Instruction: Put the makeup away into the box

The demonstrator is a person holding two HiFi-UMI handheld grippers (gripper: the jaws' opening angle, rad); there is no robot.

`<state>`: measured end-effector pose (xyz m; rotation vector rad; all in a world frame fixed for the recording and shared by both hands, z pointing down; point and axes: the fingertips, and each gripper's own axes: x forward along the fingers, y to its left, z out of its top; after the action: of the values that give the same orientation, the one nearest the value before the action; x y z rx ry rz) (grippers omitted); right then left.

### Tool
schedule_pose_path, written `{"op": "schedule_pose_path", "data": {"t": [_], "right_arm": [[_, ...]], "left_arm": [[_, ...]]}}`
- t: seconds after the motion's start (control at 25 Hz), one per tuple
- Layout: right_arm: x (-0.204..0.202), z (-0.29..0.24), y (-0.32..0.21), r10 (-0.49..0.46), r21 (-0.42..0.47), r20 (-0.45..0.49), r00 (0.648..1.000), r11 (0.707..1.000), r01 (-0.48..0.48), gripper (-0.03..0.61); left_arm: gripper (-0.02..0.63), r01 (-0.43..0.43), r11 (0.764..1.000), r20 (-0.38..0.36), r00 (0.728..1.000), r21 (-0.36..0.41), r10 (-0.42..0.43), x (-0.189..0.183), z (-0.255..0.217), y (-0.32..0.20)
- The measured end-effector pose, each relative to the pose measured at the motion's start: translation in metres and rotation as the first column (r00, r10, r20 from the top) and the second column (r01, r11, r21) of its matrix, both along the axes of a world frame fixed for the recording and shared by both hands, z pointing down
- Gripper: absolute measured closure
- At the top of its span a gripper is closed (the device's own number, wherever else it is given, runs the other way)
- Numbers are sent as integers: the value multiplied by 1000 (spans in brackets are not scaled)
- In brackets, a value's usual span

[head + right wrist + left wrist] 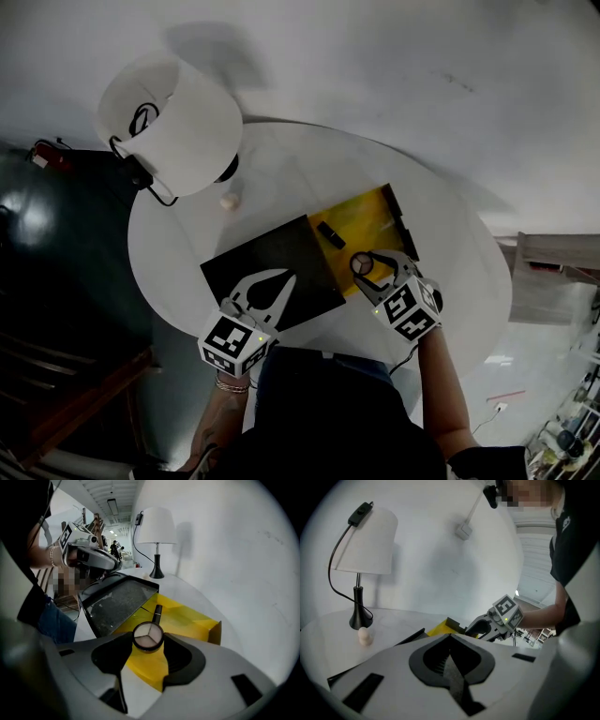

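One yellow-lined box [370,217], one black lid [272,267], one white lamp [173,108], one small pale knob [229,200], one round worktop [450,281]. Makeup: one round compact [148,636], one black tube [330,233]. Two claws: left claw [287,276], right claw [366,262].

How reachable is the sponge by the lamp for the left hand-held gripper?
Probably yes: only the black lid and table lie between the left hand-held gripper and the sponge; the lamp stands aside.
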<state>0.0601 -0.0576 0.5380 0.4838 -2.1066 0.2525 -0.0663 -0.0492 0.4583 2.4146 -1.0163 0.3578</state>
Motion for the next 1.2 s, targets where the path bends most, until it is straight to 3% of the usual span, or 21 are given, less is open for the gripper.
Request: {"op": "schedule_pose_path", "data": {"t": [0.2,0.44,0.8,1.2], "right_arm": [[-6,16,1,-94,-36,-28,995,995,93,353],[-15,29,1,-164,-64,-36,986,985,161,354],[-17,48,-1,-216,-114,-75,973,972,207,354],[-18,57,-1,-212,-170,-101,972,966,193,354]], "left_arm": [[601,65,998,48,997,-11,-64,-12,2,-3],[601,122,992,43,992,-29,-120,-21,8,1],[601,131,990,38,991,-48,-129,-13,12,-3],[601,134,988,41,990,-71,-131,-14,18,1]]}}
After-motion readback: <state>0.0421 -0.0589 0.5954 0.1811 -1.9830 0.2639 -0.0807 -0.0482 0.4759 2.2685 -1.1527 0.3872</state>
